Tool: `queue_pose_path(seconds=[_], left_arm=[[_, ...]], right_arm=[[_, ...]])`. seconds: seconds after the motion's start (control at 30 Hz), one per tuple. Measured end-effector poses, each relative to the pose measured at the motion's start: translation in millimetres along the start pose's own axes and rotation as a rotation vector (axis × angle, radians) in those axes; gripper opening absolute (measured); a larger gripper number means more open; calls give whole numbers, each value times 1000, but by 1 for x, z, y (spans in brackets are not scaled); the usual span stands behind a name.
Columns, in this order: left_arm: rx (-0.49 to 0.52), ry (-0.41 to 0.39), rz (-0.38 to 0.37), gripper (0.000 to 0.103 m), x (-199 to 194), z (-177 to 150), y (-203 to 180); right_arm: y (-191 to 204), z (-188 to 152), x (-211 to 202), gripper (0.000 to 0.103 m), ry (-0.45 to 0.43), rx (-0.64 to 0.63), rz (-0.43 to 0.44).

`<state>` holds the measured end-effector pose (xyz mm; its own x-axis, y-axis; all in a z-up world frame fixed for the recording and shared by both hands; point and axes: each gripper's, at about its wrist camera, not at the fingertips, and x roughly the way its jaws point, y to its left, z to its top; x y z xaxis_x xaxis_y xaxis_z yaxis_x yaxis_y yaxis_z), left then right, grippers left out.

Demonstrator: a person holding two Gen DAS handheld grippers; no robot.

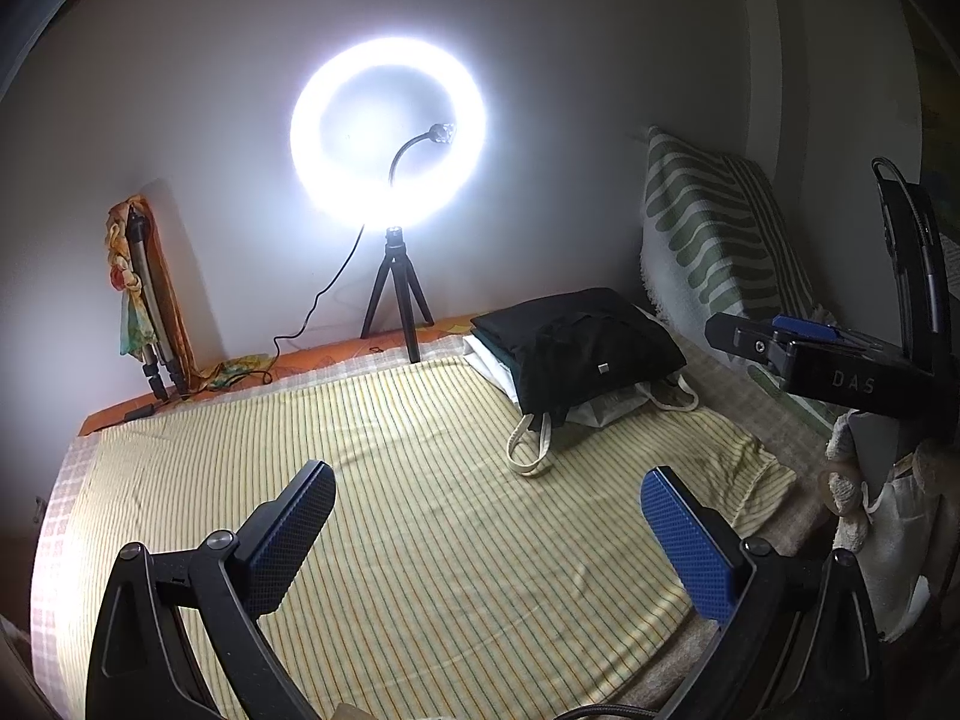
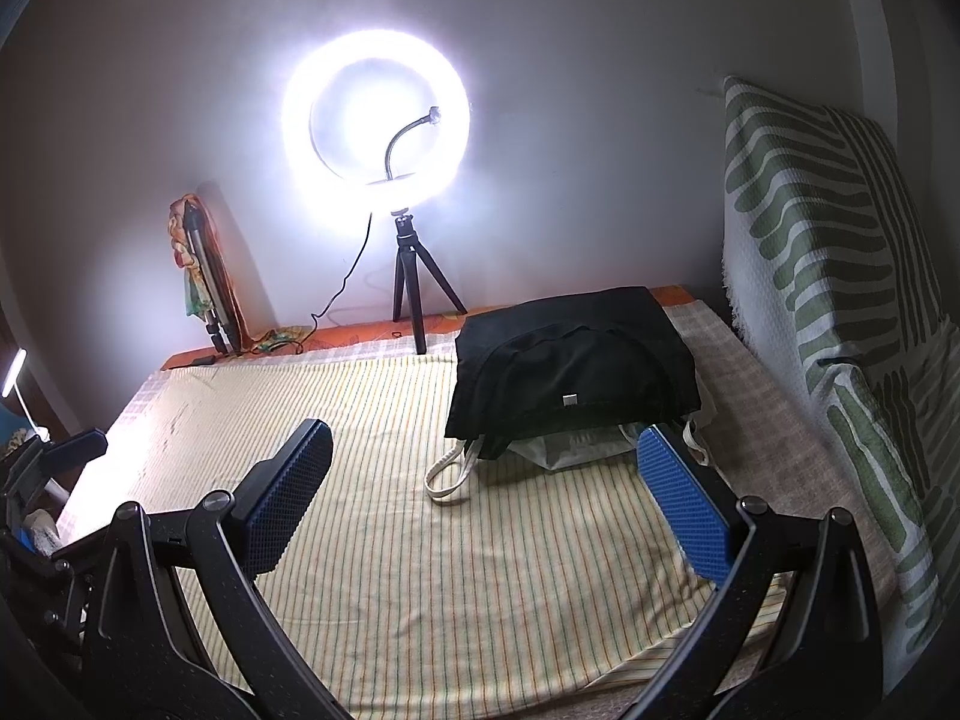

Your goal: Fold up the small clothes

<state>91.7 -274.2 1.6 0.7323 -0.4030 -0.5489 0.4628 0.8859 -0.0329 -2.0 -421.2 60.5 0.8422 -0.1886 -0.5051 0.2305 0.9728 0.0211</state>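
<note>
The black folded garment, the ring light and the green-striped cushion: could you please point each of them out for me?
black folded garment (image 2: 570, 354): right wrist view, middle of its top face.
ring light (image 1: 389, 126): left wrist view, hollow centre; glowing band surrounds it.
green-striped cushion (image 2: 810, 228): right wrist view, its front face.

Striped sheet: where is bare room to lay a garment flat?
The striped sheet is bare from both open grippers up to the ring light tripod, left of the black clothes pile. It is crowded at the right, by the pile and the green-patterned cushion.
</note>
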Motion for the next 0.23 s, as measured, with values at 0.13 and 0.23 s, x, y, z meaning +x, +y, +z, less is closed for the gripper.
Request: queue_pose_path(seconds=[0.13, 0.23], left_arm=[[4, -22, 7, 103, 0, -3, -2], [8, -11, 4, 103, 6, -3, -4]], right_arm=[[-6, -1, 7, 103, 10, 2, 5], [-12, 1, 16, 103, 19, 10, 8]])
